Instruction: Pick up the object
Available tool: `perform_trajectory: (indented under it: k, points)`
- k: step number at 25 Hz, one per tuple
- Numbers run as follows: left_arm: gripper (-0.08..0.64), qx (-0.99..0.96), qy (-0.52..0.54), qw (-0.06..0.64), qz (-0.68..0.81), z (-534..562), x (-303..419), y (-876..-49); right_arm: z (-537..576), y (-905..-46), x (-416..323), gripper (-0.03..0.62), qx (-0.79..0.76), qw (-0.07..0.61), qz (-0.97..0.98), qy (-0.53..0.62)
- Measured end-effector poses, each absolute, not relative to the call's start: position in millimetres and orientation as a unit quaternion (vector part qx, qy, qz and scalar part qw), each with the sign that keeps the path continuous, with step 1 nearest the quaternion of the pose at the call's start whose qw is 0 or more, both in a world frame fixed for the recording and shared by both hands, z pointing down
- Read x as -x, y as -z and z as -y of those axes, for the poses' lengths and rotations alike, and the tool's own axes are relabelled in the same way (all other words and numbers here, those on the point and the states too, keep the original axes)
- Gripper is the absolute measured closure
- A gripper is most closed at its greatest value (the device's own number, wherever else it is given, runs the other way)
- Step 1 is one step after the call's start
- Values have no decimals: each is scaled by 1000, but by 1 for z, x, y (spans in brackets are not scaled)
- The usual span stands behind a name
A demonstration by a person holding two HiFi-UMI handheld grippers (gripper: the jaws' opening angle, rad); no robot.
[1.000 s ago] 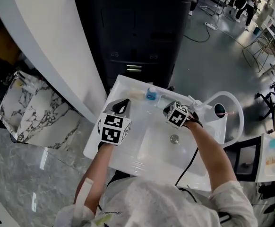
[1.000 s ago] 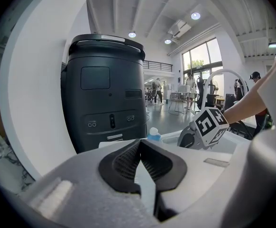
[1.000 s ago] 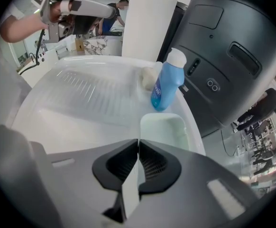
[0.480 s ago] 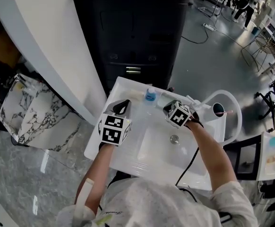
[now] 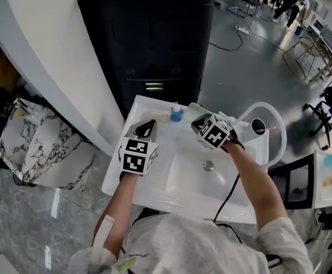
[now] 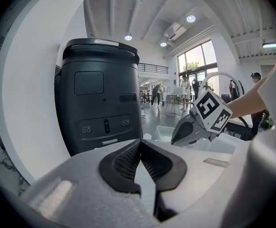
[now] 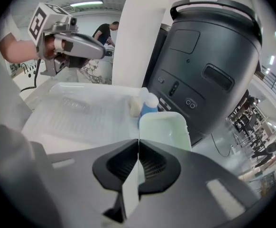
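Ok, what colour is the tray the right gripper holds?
Pale mint green tray; right gripper view shows it best.

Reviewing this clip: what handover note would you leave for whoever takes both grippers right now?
Hands: the left gripper is shut and empty, over the left rim of the sink. The right gripper is shut on the near edge of a pale green dish.
Things: the dish is at the sink's back edge, beside a blue bottle.
Done: dish gripped; it seems off the surface, though its underside is hidden.
Left: lift it clear and keep the grip.
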State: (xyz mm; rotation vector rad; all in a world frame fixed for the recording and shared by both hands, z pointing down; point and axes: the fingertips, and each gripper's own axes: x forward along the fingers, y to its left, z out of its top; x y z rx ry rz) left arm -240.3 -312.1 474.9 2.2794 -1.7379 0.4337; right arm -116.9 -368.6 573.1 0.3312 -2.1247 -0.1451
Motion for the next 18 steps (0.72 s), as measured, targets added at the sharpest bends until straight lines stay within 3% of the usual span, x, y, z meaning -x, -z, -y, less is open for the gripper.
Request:
perform_trajectory:
  k: [18]
  points:
    - [560, -825, -132, 96, 541, 342, 224, -452, 370, -459, 144, 581, -242, 333, 908, 74]
